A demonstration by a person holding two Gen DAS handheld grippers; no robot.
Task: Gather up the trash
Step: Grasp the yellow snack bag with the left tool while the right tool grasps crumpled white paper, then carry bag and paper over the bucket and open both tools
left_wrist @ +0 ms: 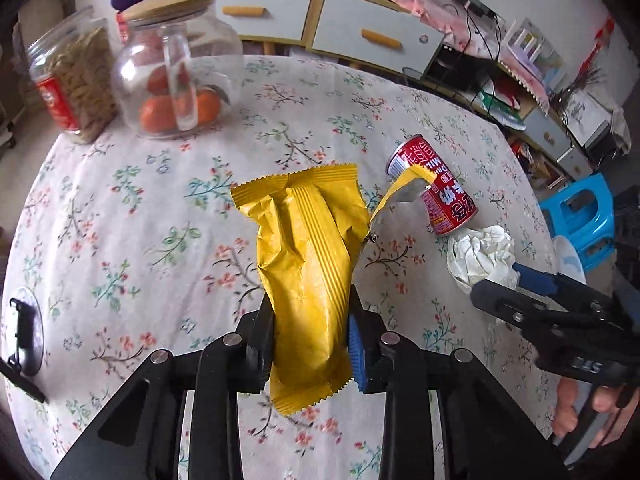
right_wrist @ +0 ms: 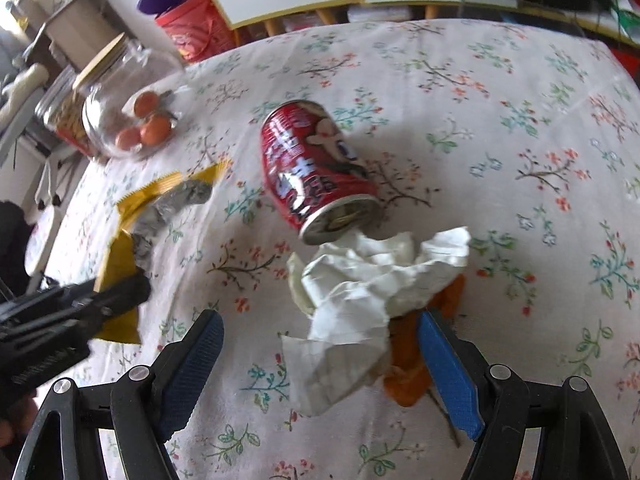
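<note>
Left tool clamps the yellow wrapper, lifted off the floral counter. Right tool gapes wide around the crumpled tissue, orange peel beneath; it should close low to take both. Red can lies tipped just beyond. Far: lidded jar holding oranges, beside a jar of snacks.
</note>
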